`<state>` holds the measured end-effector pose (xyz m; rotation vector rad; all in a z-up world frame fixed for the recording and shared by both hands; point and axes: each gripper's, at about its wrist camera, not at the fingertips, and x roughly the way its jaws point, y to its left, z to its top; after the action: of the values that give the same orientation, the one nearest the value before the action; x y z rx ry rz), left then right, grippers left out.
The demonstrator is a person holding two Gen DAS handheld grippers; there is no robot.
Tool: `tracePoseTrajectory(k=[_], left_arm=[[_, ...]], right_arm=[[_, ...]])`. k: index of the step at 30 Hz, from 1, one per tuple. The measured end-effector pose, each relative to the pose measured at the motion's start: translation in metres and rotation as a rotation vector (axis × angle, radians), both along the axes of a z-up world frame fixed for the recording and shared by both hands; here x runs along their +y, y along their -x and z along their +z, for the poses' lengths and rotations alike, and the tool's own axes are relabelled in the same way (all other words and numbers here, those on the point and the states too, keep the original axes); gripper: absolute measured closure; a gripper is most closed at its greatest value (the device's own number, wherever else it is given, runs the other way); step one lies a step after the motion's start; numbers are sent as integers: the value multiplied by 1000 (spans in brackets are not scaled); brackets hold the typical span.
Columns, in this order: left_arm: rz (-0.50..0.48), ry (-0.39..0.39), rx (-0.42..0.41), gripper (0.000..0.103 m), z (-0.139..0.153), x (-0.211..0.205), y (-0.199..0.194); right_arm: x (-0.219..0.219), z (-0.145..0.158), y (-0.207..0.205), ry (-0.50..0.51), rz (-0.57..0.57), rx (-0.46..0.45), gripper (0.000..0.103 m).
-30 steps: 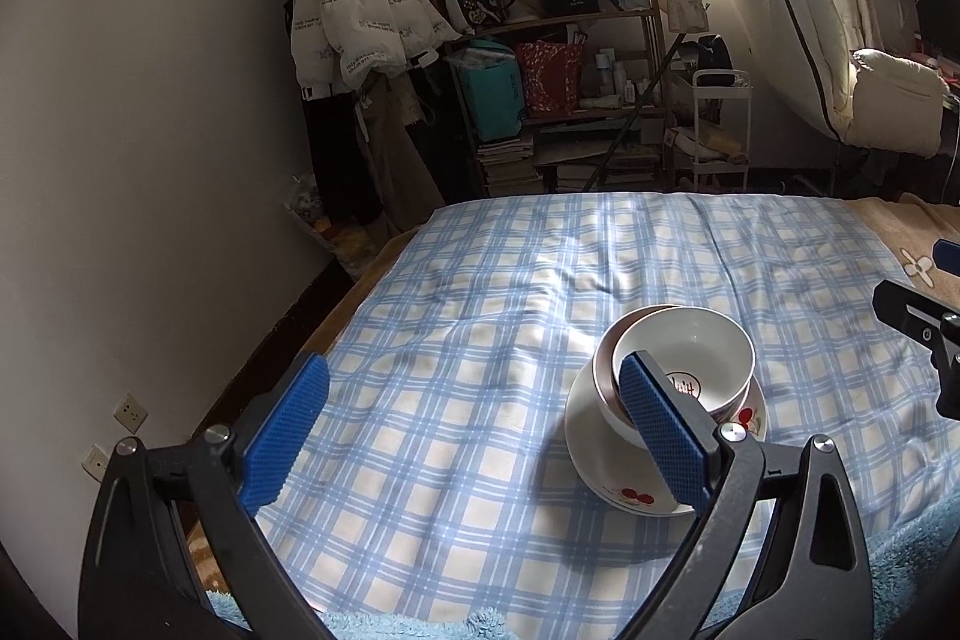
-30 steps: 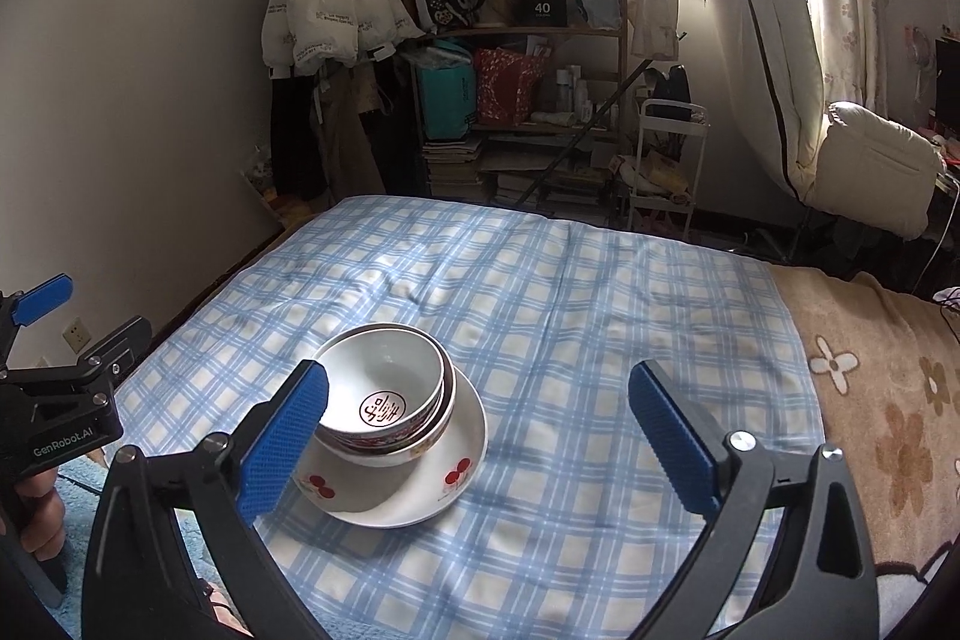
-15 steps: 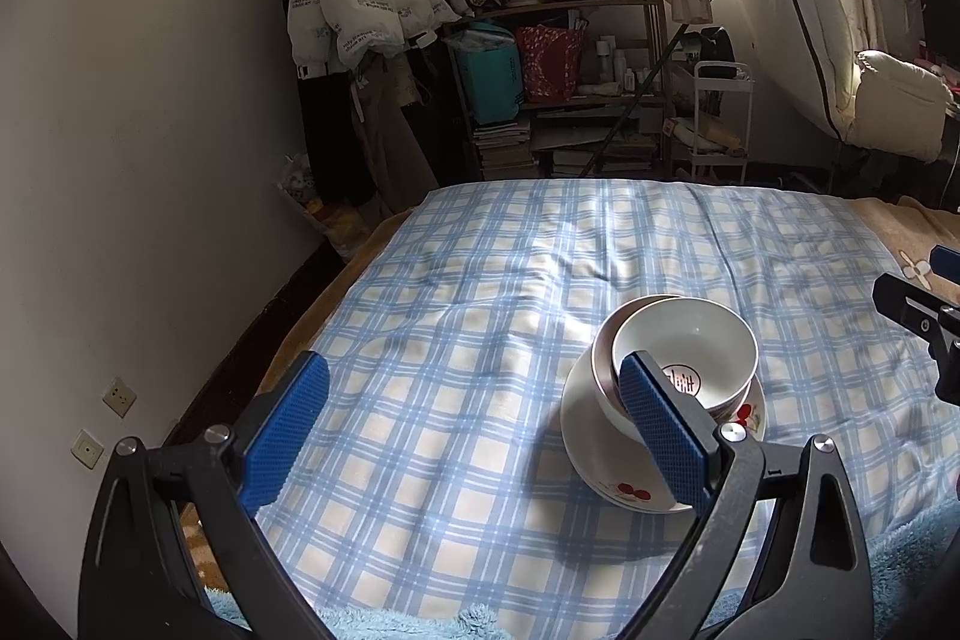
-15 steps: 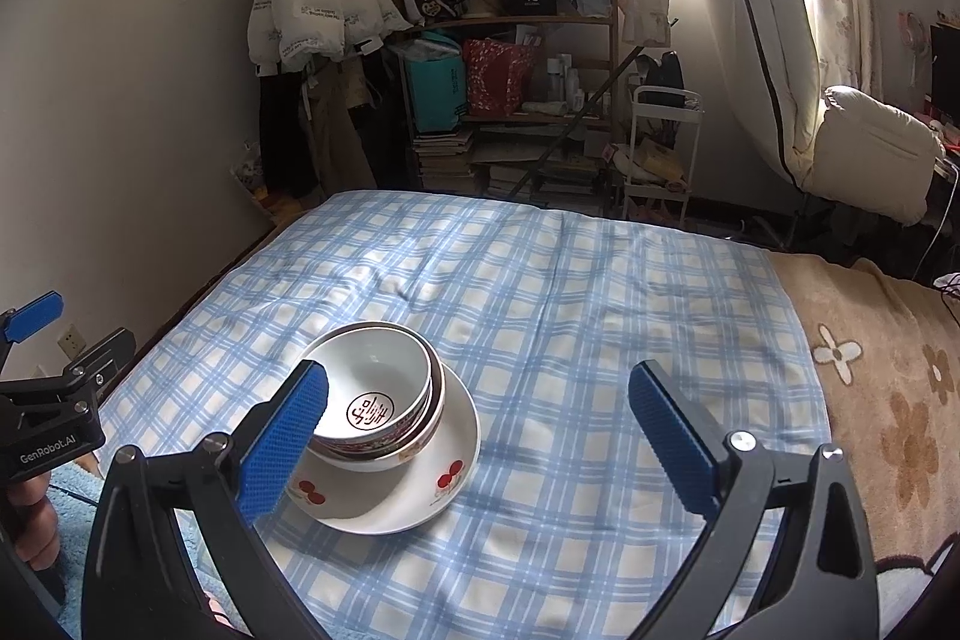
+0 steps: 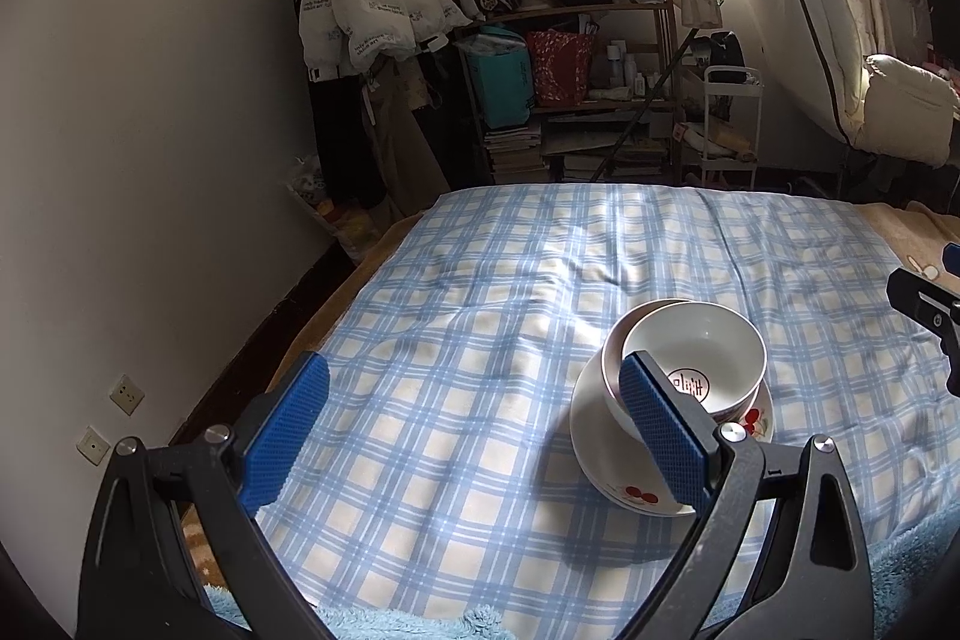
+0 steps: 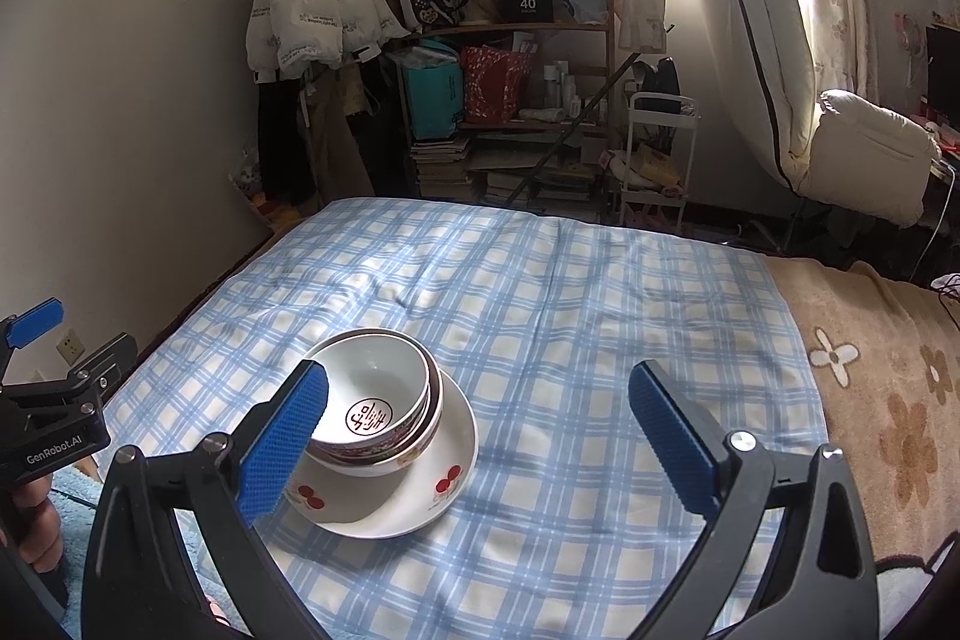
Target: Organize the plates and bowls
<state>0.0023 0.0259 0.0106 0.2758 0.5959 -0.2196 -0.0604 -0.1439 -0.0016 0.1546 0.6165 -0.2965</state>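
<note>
Both grippers are hanging wide open above the bed and holding nothing. The left gripper (image 5: pixel 474 436) is hovering over the near left part of the blue checked sheet (image 5: pixel 480 340), with its two blue pads far apart. The right gripper (image 6: pixel 480 430) is sitting open the same way, and its left pad is showing in front of the dishes without squeezing them. On the sheet a white plate (image 6: pixel 414 496) with little red cherries on it is lying flat. A bowl is sitting on the plate, and a white bowl (image 6: pixel 372 400) is sitting inside that outer bowl (image 6: pixel 435 403), a bit off to one side so the outer rim is peeking out. The white bowl has a round red mark at the bottom and nothing else in it. From the left side, the same plate (image 5: pixel 591 448) and white bowl (image 5: pixel 696 358) are showing just behind the right pad. A brown blanket with flowers (image 6: pixel 888 400) is lying beside the sheet. A white puffy jacket (image 6: pixel 318 10) is hanging by the wall, next to a crowded shelf (image 6: pixel 510 100).
</note>
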Motion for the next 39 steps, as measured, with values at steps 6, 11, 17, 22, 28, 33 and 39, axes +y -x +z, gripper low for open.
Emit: tracePoseTrajectory(k=[6,11,17,22,28,33,39], left_arm=[[-5,1,-10,7,2,0,3],[-11,-5,-19,7,3,-1,5],[-5,-8,-21,7,3,0,5],[-5,-7,-22,7,3,0,5],[-6,-7,-22,7,3,0,5],[-3,-8,-23,7,3,0,5],[-2,-5,-27,7,4,3,4]], right_arm=[[0,3,3,11,-15,-10,0],[-1,5,4,11,-18,-17,0],[-1,6,3,15,-19,-19,0],[-2,10,4,16,-26,-28,0],[-2,11,5,16,-26,-28,0],[-2,12,5,13,-29,-27,0],[-3,14,5,12,-30,-27,0]])
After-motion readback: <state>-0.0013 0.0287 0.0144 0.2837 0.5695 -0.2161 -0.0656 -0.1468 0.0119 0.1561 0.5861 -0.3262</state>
